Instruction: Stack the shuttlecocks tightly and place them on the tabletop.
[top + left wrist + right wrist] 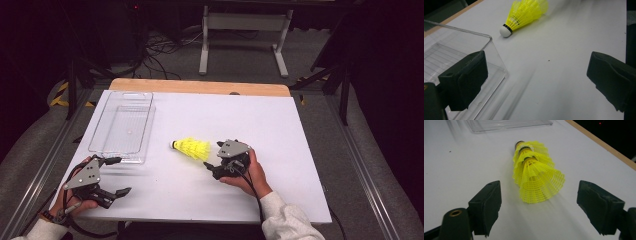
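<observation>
From the high view, a stack of yellow shuttlecocks [192,148] lies on its side near the middle of the white table [280,150], white cork tip pointing to nine o'clock and the open skirts to three o'clock. The right gripper [214,157] sits just beside the skirt end, at about four o'clock from the stack, its jaws spread and not touching it. The left gripper [117,175] is at the table's near left corner, jaws wide apart, with a clear plastic tray [121,128] at twelve o'clock from it. In the left gripper view, the left gripper [536,75] has its jaws spread with bare table between them; the tray's corner [489,40] sits behind the left jaw and the shuttlecocks [524,13] lie at twelve o'clock, well apart. In the right gripper view, the right gripper [537,205] stands open, and the nested shuttlecocks [536,175] lie between and just ahead of the jaws, skirts toward the camera, with the tray's edge [509,125] at eleven o'clock.
</observation>
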{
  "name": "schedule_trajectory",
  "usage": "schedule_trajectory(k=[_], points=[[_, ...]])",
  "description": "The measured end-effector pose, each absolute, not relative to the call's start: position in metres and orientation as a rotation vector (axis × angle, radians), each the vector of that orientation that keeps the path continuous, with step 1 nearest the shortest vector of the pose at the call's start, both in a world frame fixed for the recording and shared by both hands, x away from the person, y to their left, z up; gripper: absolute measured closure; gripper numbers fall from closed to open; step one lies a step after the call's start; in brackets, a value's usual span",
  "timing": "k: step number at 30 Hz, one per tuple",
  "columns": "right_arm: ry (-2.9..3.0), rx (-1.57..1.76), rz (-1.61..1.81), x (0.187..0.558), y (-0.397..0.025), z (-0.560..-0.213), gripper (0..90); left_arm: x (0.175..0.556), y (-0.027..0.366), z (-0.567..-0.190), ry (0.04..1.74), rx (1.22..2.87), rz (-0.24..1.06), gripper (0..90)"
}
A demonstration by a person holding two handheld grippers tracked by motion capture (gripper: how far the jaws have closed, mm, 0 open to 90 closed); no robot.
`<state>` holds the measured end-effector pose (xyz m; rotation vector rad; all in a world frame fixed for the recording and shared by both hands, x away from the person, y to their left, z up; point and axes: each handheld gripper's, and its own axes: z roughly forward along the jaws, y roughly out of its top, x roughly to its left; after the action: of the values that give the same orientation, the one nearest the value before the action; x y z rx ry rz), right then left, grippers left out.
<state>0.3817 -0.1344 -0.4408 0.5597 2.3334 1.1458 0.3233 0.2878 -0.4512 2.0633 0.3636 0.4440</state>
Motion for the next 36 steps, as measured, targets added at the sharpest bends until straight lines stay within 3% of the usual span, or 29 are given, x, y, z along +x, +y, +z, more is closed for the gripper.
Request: schedule_trajectory(k=[16, 36], points=[[2.289, 0.581, 1.132, 0.365, -0.15, -0.445, 10.4, 0.322, 0.288, -0.451, 0.369, 2.057, 0.45, 4.1], [2.287, 0.596, 1.111, 0.341, -0.167, -0.456, 7.9, 0.322, 0.288, -0.449, 0.382, 2.05, 0.475, 3.9]])
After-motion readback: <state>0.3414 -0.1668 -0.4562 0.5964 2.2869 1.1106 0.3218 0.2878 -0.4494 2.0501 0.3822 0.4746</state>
